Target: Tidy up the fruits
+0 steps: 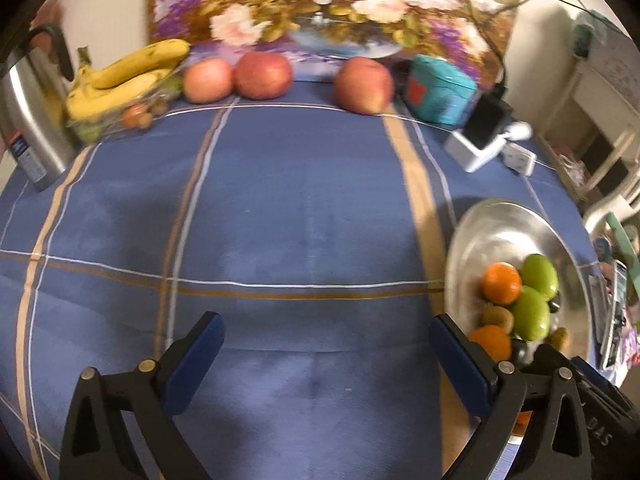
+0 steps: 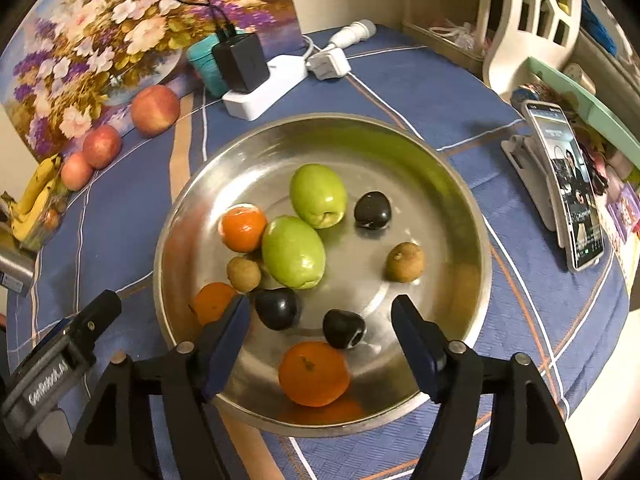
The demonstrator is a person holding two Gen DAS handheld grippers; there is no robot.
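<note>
A round steel bowl (image 2: 420,152) on the blue cloth holds three oranges (image 2: 313,373), two green fruits (image 2: 293,251), two kiwis (image 2: 405,262) and three dark plums (image 2: 344,328). My right gripper (image 2: 320,316) is open and empty, hovering over the bowl's near side. My left gripper (image 1: 326,334) is open and empty above bare cloth, left of the bowl (image 1: 496,224). Three apples (image 1: 263,75) line the back edge by the painting. Bananas (image 1: 124,76) lie in a glass dish at back left.
A steel kettle (image 1: 32,120) stands at far left. A teal box (image 1: 440,90), a white power strip with black charger (image 2: 256,80) and plugs sit at the back. A phone on a stand (image 2: 568,188) is right of the bowl. A floral painting (image 1: 320,0) leans behind.
</note>
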